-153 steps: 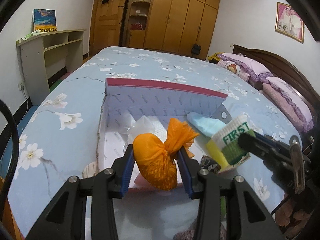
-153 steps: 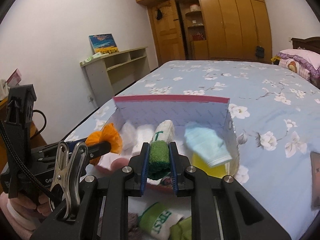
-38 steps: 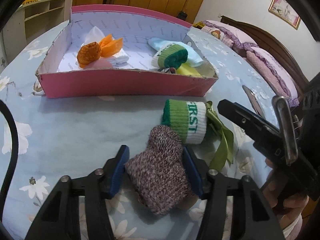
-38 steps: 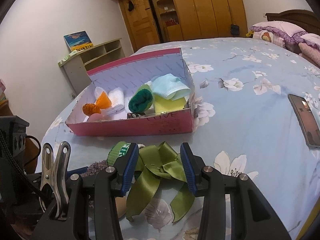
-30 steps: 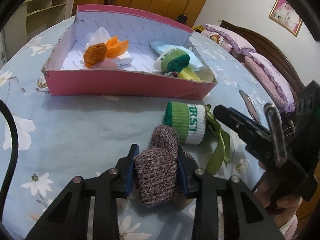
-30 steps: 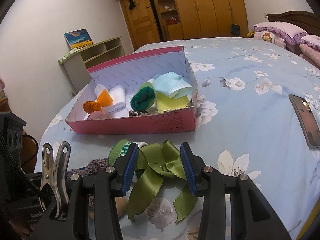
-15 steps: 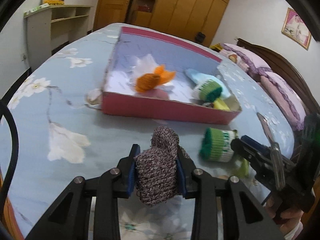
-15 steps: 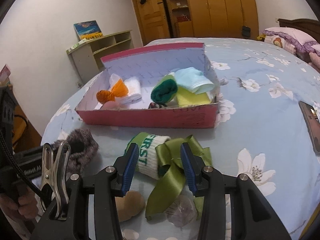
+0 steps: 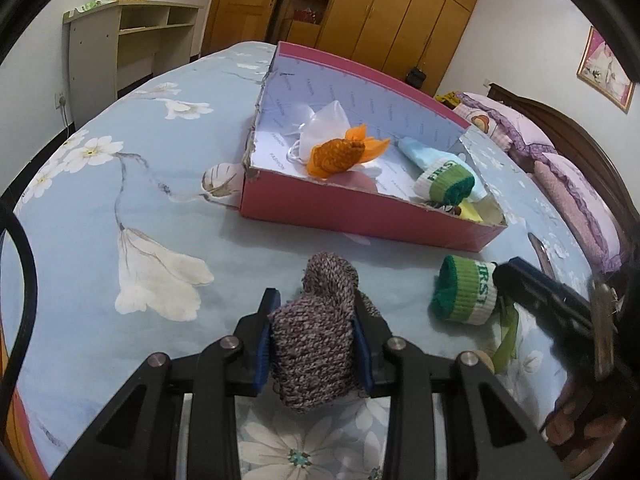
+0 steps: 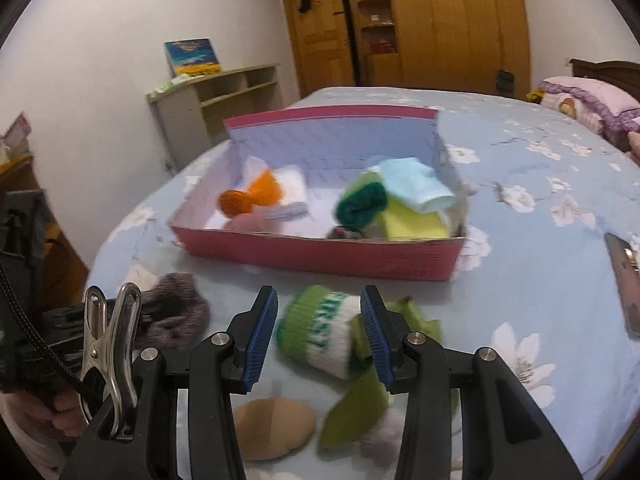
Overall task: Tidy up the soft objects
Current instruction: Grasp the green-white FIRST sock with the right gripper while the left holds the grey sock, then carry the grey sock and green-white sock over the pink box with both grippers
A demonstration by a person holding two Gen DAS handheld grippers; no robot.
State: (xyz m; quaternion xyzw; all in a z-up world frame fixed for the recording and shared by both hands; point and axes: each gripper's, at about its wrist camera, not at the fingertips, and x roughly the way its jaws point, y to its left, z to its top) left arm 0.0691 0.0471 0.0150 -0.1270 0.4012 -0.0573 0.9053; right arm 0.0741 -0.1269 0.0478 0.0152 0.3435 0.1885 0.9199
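Fingers first, from the left wrist: the left gripper (image 9: 314,328) is clamped on the mottled knit sock (image 9: 316,332), both blue pads pressed into its sides, the rolled toe poking out beyond the tips and the cuff hanging below them, lifted clear of the floral bedspread (image 9: 132,200). Ahead sits the pink box (image 9: 360,212), holding an orange mesh bundle (image 9: 338,154) and a green-and-white rolled sock (image 9: 444,180). To the right, a second green-and-white sock roll (image 9: 464,294) lies on the bedspread, touching the tip of the right gripper's near finger. Over to the right wrist: the right gripper (image 10: 318,334) stands parted, and that sock roll (image 10: 320,332) lies between its pads, nearer the right-hand one, a green ribbon (image 10: 360,404) trailing beneath; contact is too blurred to call. A tan pad (image 10: 272,428) lies below.
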